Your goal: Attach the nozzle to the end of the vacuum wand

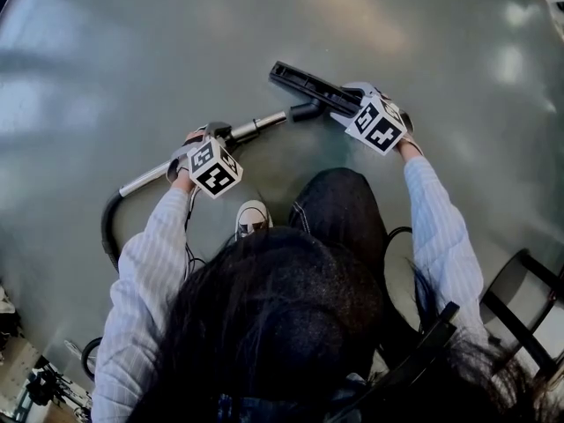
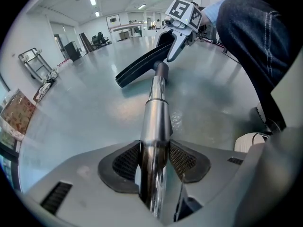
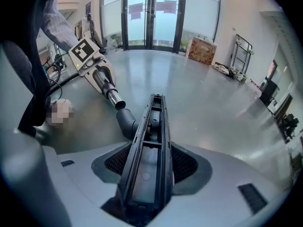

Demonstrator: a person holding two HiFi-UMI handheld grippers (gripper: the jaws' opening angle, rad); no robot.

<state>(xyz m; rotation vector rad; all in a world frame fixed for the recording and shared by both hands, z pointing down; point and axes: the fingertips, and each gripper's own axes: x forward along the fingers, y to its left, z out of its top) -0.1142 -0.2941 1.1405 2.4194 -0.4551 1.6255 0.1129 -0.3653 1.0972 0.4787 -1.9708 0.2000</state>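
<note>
Now the person is sitting above the grey floor (image 1: 132, 51) and is working w/ both grippers. The left gripper (image 2: 154, 161) is clamping the vacuum wand (image 2: 155, 122). Its jaws are standing rather wide, but only because the shiny tube is filling the gap, and both pads are pressing on the tube's sides. The right gripper (image 3: 147, 171) is gripping the nozzle (image 3: 150, 141), the long black head, by its long sides near one end. These jaws are also wide and closed on it, w/ nothing else between them.

Re. position: the nozzle is being held just beyond the wand's free end, set across the wand's line, and its dark curved neck (image 3: 127, 121) is meeting the wand's open rim. In the head view neck and tube are looking joined. In the right gripper view the rim is looking exposed, so I am judging that the neck is touching the wand's end or only starting to enter, not pushed fully home. I cannot tell for sure.

Done, as I am reading it: both parts are in hand and approx. lined up. Left to do: pushing the neck onto the wand's end until it is seating, then letting go. At the wand's other end the black hose (image 1: 107, 227) is curving away over the floor.
</note>
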